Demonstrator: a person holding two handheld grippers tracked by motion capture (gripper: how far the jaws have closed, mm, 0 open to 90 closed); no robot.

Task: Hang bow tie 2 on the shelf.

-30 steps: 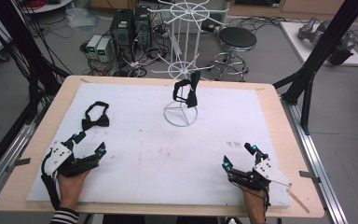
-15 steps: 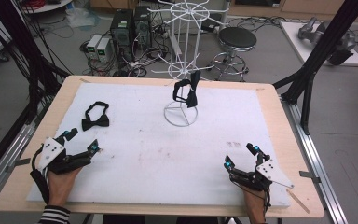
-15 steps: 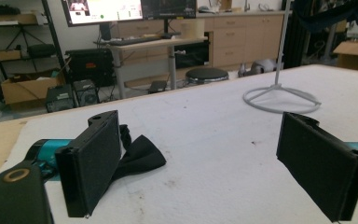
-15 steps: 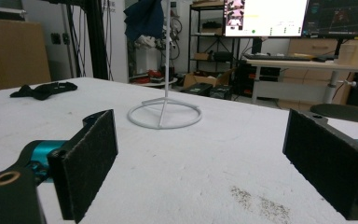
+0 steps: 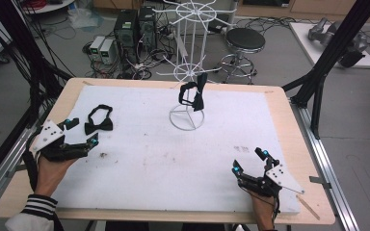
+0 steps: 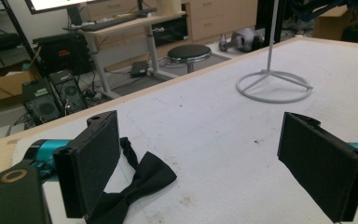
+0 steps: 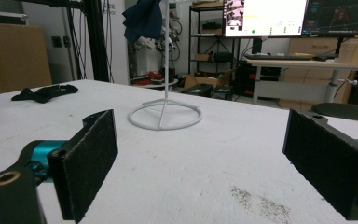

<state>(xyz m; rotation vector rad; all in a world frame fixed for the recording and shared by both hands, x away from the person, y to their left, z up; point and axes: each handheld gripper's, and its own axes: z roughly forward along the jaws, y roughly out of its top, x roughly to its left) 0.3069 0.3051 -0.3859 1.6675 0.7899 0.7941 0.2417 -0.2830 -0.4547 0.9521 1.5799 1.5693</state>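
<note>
Flat on the white mat near the desk's left edge lies the black bow tie, its strap looped behind it. We see it again in the left gripper view, spread on the mat just beside and partly behind the near jaw. Our left gripper hovers right next to it, its jaws spread wide apart and holding nothing; one jaw tip sits to the tie's left, the other just below its right end, neither clearly touching it. The left hand grips it from the desk's near-left corner, a striped cuff showing at the wrist.

Farther out, near the middle back of the desk, stands the white wire display stand, its ring base resting on the mat, and a second black bow tie hangs from one of its lower arms.

Well apart, at the near-right of the desk, our right gripper rests low over the mat with jaws likewise wide open and empty, pointing toward the stand's ring base.
</note>
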